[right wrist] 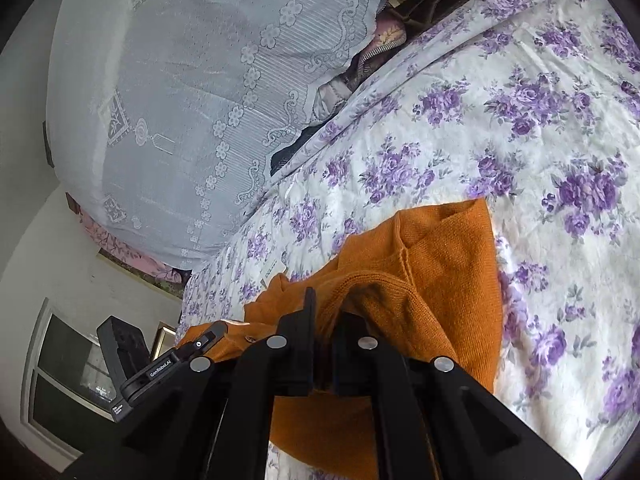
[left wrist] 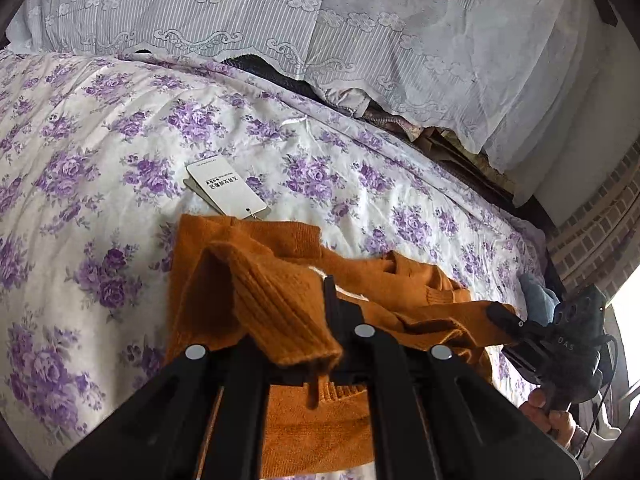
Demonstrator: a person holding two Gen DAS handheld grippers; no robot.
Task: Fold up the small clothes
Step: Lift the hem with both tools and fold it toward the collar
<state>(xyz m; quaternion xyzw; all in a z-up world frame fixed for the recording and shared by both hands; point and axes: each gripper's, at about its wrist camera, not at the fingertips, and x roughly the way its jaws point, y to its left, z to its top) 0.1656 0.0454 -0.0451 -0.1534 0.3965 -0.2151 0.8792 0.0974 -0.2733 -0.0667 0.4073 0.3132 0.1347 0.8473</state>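
Fingers (left wrist: 326, 308) of my left gripper (left wrist: 320, 320) pinch a ribbed edge of the orange sweater (left wrist: 400, 284), which lies on the floral bedspread (left wrist: 100, 140) just below its white tag (left wrist: 226, 188); the right gripper (left wrist: 504, 316) grips the sweater's far side. From the right wrist, my fingers (right wrist: 308, 320) are pressed together on a raised sweater (right wrist: 440, 272) fold over the bedspread (right wrist: 540, 120).

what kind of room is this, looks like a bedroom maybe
Most likely a bedroom in a home. An orange knit sweater lies on a bed's purple-flowered quilt, white lace cloth drapes over a pile at its far edge, and a window stands alongside.
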